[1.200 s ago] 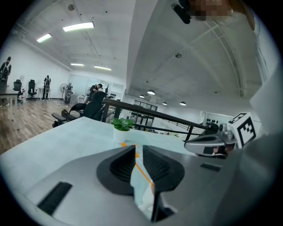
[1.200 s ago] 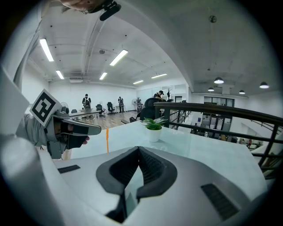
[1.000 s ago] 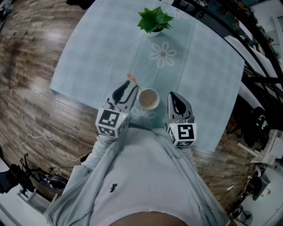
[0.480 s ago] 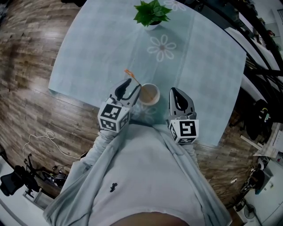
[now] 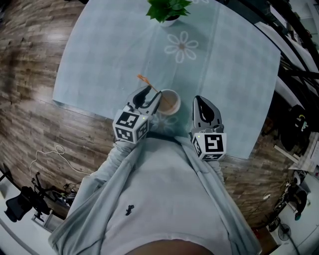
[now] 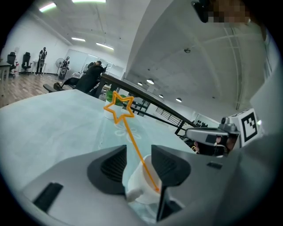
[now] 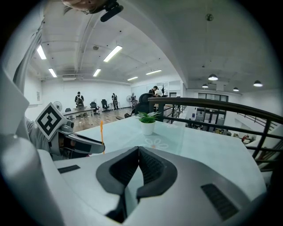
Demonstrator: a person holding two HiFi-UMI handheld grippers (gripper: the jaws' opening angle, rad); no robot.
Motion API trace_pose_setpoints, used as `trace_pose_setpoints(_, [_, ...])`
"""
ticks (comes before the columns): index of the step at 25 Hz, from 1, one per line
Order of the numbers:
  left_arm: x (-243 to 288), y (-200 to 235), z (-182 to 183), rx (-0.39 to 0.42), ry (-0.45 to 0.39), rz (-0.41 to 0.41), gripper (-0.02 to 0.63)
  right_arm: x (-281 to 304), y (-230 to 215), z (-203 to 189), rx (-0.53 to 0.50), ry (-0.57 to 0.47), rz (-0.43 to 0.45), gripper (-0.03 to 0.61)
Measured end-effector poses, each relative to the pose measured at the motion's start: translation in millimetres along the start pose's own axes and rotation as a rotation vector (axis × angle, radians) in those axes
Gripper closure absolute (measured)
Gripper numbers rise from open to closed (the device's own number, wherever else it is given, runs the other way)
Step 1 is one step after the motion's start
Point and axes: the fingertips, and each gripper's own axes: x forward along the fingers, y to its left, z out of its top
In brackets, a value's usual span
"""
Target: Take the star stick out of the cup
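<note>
A white cup (image 5: 169, 102) stands near the table's front edge, with an orange star stick (image 5: 147, 83) leaning out of it to the left. In the left gripper view the stick (image 6: 128, 128) rises from the cup (image 6: 137, 181) up through the gap between the jaws. My left gripper (image 5: 152, 94) (image 6: 138, 150) is at the cup's left rim. Its jaws have just been opening and stand wide, with the stick between them but neither pad pressing it. My right gripper (image 5: 199, 100) (image 7: 138, 150) hovers right of the cup, shut and empty.
A small potted plant (image 5: 167, 9) (image 7: 147, 121) stands at the table's far side, beyond a flower print (image 5: 181, 46) on the pale cloth. The table's front edge (image 5: 79, 105) is just under my grippers, with wood floor and a cable (image 5: 47, 154) below. A dark railing (image 7: 212, 106) runs behind.
The left gripper has sunk a little beside the cup and its jaws stand wider. The right gripper has stayed put. The table has slid up in the head view.
</note>
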Motion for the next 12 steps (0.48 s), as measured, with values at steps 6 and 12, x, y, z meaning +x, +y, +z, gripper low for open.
trace_pose_setpoints(6, [7.4, -0.1, -7.3, 0.015, 0.024, -0.003, 0.460, -1.3, -1.4, -5.0, 0.023, 0.004, -0.012, 0.563])
trace_pose_setpoints(12, [10.6, 1.8, -7.9, 0.024, 0.031, -0.004, 0.460, -2.6, -1.9, -8.2, 0.037, 0.006, -0.023, 0.563])
